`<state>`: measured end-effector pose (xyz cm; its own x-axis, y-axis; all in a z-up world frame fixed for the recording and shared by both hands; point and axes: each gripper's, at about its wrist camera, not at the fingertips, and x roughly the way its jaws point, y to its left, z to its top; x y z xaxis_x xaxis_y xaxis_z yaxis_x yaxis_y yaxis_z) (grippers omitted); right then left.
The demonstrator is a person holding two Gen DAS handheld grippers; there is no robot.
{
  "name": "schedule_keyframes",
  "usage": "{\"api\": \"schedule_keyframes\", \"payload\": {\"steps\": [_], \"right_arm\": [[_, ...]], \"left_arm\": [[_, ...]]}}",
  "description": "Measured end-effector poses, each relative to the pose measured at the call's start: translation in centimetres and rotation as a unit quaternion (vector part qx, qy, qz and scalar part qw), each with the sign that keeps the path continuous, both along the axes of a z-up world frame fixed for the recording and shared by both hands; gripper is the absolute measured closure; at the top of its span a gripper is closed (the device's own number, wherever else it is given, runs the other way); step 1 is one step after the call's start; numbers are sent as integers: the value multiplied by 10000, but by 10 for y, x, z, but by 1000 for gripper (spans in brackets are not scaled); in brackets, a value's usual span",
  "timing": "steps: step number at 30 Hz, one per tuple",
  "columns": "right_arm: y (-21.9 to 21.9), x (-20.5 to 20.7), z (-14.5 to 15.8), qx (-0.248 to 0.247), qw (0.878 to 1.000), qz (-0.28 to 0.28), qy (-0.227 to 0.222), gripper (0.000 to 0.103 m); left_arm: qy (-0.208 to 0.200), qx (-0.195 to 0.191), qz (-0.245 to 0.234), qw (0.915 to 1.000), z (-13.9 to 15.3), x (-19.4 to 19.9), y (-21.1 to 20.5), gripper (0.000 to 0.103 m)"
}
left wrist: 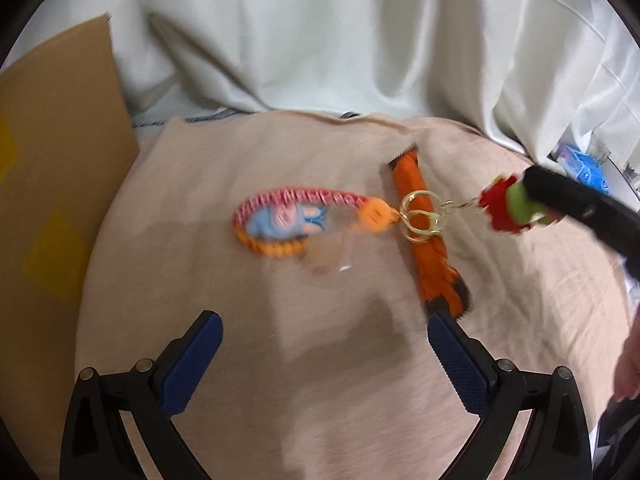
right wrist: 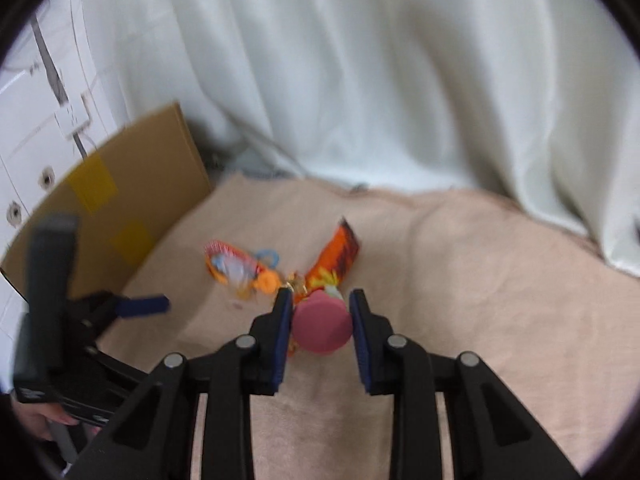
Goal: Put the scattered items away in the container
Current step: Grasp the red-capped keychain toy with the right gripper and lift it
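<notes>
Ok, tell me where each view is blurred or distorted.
Left wrist view: the keychain charm and orange wrapper are smeared by motion blur, while the left gripper is sharp; fisheye bends the beige cloth. Right wrist view: the right gripper is crisp, the pink-ended toy soft, the cardboard box hazy.

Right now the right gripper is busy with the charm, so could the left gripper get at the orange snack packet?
Probably yes. The left gripper hangs open above the beige cloth, and the orange snack packet's near end lies just beyond its right finger. Gold keyrings cross only the packet's middle.
</notes>
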<state>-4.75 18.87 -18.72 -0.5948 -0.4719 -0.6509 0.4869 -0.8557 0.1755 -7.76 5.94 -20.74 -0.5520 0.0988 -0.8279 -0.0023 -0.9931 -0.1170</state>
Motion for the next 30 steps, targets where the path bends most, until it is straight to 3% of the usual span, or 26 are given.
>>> {"api": "schedule_keyframes", "payload": {"steps": [6,11,15,22,25,30], "right_arm": [[30,11,35,-200,9985,-292,406,71],[54,14,44,-196,9968,-591,501,71],[70,12,29,-118,9970,-708,274,71],[76,8,-37,169,9957,-813,-400,70],[81,10,-41,52,9955,-852,-413,70],[81,8,-54,303,9942,-883,-537,70]], "left_arm": [[137,39,-138,9998,9,-3,24,0],[187,62,-208,9996,14,-1,32,0],[216,14,-165,9996,14,1,28,0],[250,-85,210,9994,13,-8,-14,0],[191,-12,299,9994,9,-18,-26,0],[-16,-148,253,9996,-4,-36,-22,0]]}}
